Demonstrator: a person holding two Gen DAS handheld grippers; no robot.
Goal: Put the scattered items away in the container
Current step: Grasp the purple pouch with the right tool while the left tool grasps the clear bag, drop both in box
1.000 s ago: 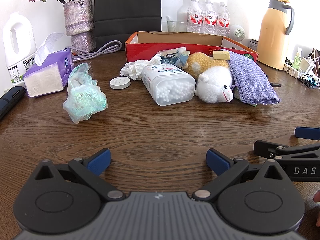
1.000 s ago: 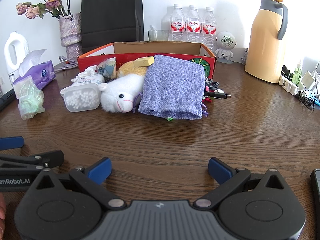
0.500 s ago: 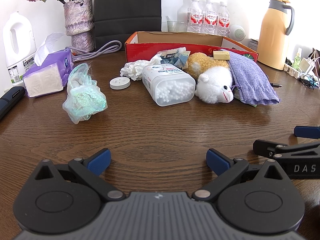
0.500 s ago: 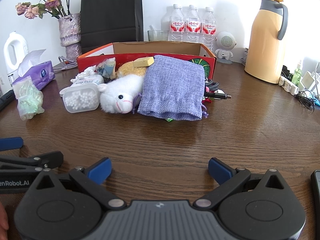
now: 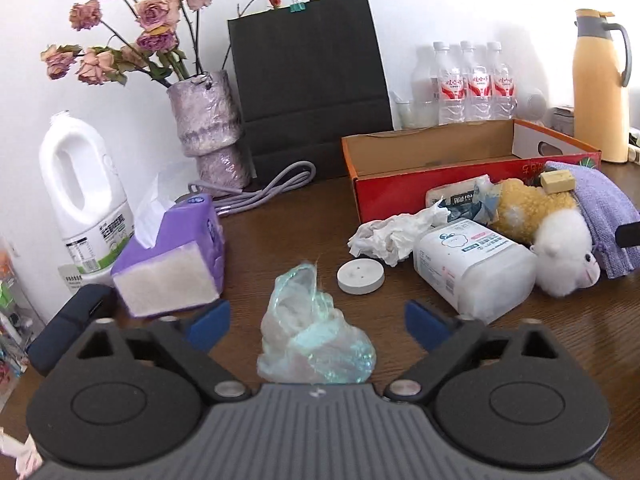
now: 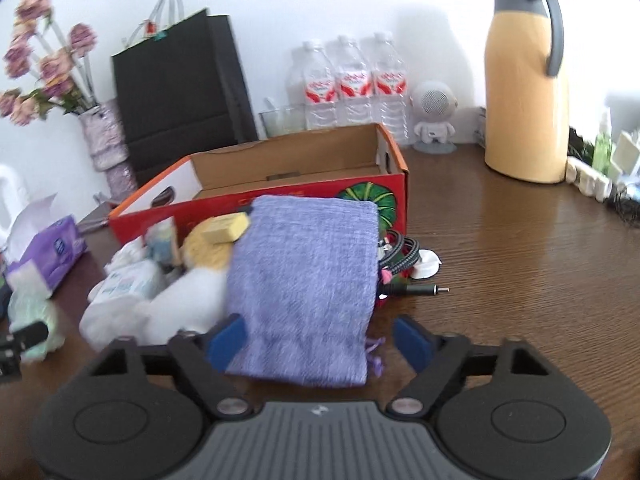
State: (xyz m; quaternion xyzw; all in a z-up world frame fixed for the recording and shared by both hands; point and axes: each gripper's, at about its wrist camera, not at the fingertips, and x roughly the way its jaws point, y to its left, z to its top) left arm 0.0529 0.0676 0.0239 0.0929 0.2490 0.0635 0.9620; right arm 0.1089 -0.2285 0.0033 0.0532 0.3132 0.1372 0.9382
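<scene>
Fingers (image 5: 208,322) of the left gripper (image 5: 318,320): blue-tipped, spread wide, one either side of a crumpled pale-green plastic bag (image 5: 316,344) lying on the wooden surface (image 5: 560,344); neither tip touches it.

Fingers (image 6: 226,340) of the right gripper (image 6: 320,340): likewise apart, flanking the near end of a lavender drawstring pouch (image 6: 306,280) that lies in front of the box; contact cannot be told, as the view is motion-blurred.

Container: red cardboard box (image 5: 460,152), open-topped, brown inside, a green round print on its front panel; the gold lettering there is too small to read.

Scattered items in front of the box:
- crumpled white tissue (image 5: 394,234);
- small white round disc (image 5: 360,276), just beside the tissue;
- translucent tub of cotton swabs (image 5: 472,264) on its side, label in Chinese characters, not legible;
- white plush lamb (image 5: 566,256) against a yellow plush toy (image 5: 528,212);
- small yellow block (image 5: 556,181) atop the pouch edge;
- dark braided cable (image 6: 400,252) and a white round piece (image 6: 426,266), right of the pouch.

Other articles: purple tissue pack (image 5: 176,252); white jug (image 5: 86,200) with green label; vase of dried roses (image 5: 208,132); black paper bag (image 5: 308,80); three water bottles (image 5: 476,80) with red labels; tan thermos jug (image 6: 524,80); small white robot-shaped figure (image 6: 434,120).
</scene>
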